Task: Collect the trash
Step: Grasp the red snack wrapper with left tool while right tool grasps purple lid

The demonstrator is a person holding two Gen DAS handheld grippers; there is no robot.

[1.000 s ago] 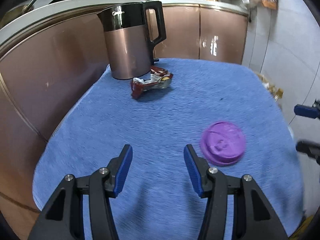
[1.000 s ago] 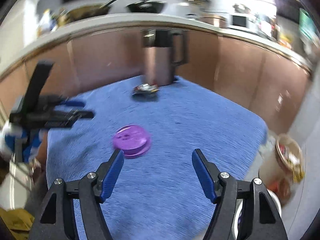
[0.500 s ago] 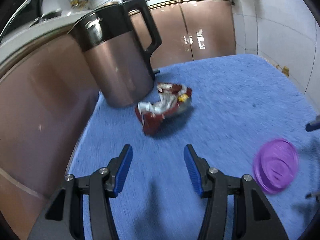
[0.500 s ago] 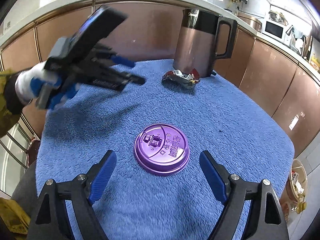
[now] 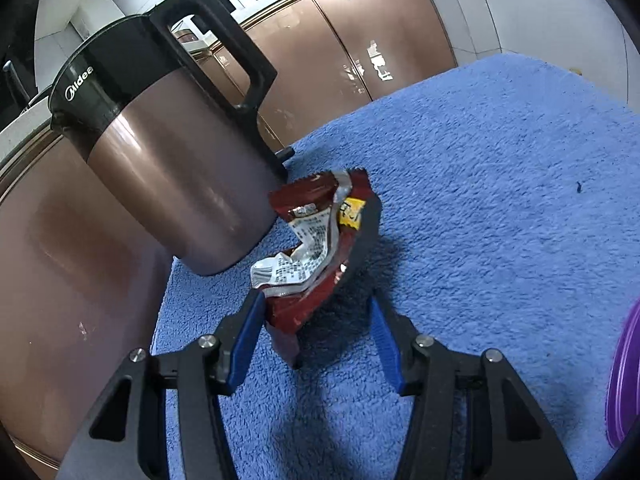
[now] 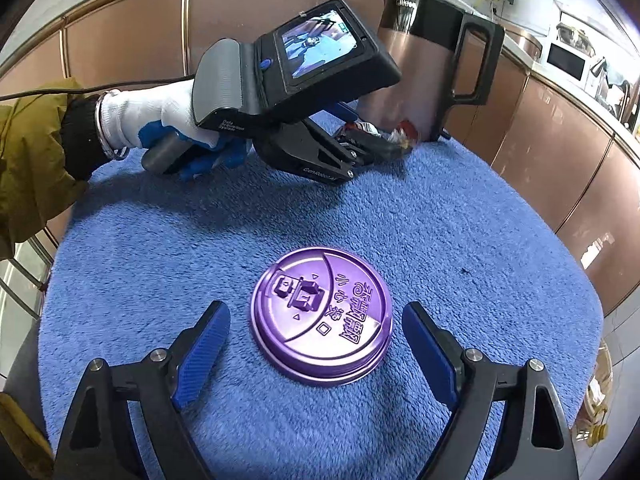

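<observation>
A crumpled red and silver snack wrapper (image 5: 316, 248) lies on the blue cloth next to the kettle. My left gripper (image 5: 316, 312) is open, its fingers on either side of the wrapper's near end. The wrapper also shows in the right wrist view (image 6: 384, 134), partly hidden by the left gripper (image 6: 376, 148). A purple plastic cup lid (image 6: 320, 314) lies flat on the cloth. My right gripper (image 6: 316, 340) is open, its fingers on either side of the lid, not touching it. The lid's edge shows in the left wrist view (image 5: 626, 376).
A copper and black electric kettle (image 5: 160, 160) stands at the cloth's far left edge, right behind the wrapper. The blue cloth (image 6: 460, 220) covers a small table set against brown cabinets (image 5: 360, 52). A waste bin with trash (image 6: 596, 396) stands on the floor at the right.
My left gripper has moved forward to the wrapper, which now sits between its fingers. My right gripper has moved closer to the purple lid, which now sits between its open fingers.
</observation>
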